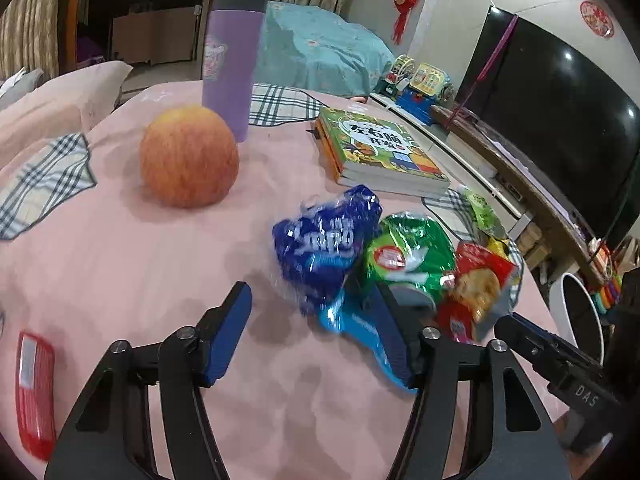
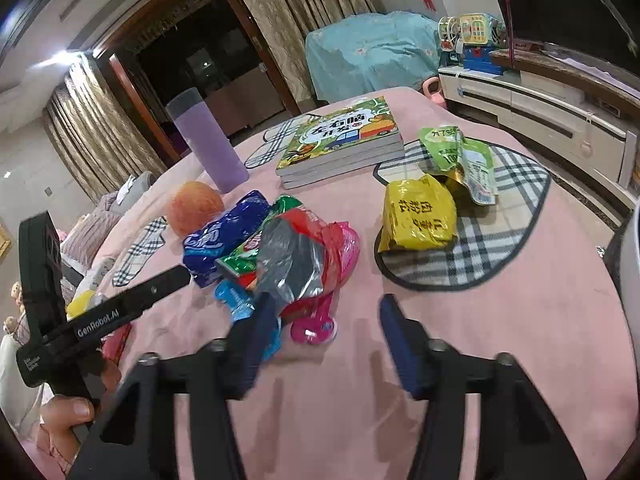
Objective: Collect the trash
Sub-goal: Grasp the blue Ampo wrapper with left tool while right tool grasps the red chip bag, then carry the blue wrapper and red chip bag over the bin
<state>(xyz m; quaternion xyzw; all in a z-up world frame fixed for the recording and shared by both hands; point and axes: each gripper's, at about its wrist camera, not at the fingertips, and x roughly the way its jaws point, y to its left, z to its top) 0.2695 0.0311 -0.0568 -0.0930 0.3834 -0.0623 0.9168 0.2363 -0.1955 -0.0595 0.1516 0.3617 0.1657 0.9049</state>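
just beside the wrapper heap (image 2: 276, 248), both grippers' fingers (image 2: 400, 340) apart

A: Lighting?
B: Indoor, moderate; glare spot on the television (image 1: 566, 56), bright lamp flare upper left in right view.
A: Defects?
B: Fisheye bending, dark corners, motion-blurred wrappers (image 2: 280, 248).

The left claw (image 2: 176, 276) arm reads "GenRobot.AI", the right claw (image 1: 508, 320) arm "DAS", the blue wrapper (image 1: 324, 236) "OREO".

Both grippers, left gripper (image 1: 312, 336) and right gripper (image 2: 326, 338), have black frames, blue pads, silver screws, white lettering.
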